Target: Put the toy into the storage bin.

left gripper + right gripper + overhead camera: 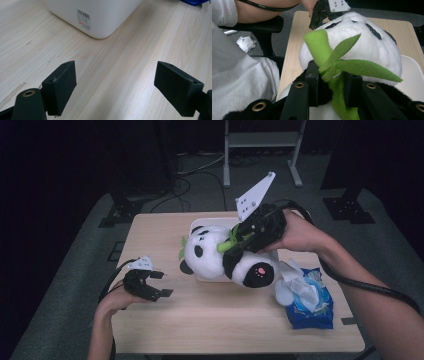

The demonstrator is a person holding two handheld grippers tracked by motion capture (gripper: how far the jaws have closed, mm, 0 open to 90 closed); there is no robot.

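Slippage was my main worry: the panda plush [220,255] lay on its side over the white bin [100,17] at mid-table, and my right gripper [330,85] pinched only its green felt bamboo sprig [342,62] and some fur beneath, so the toy's weight could pull the felt free or tip the bin. Its long axis ran roughly left to right, head toward my left, pink-padded foot [260,270] toward the blue wipes pack [312,302]. My left gripper [150,284] rested spread and empty near the table's left edge.
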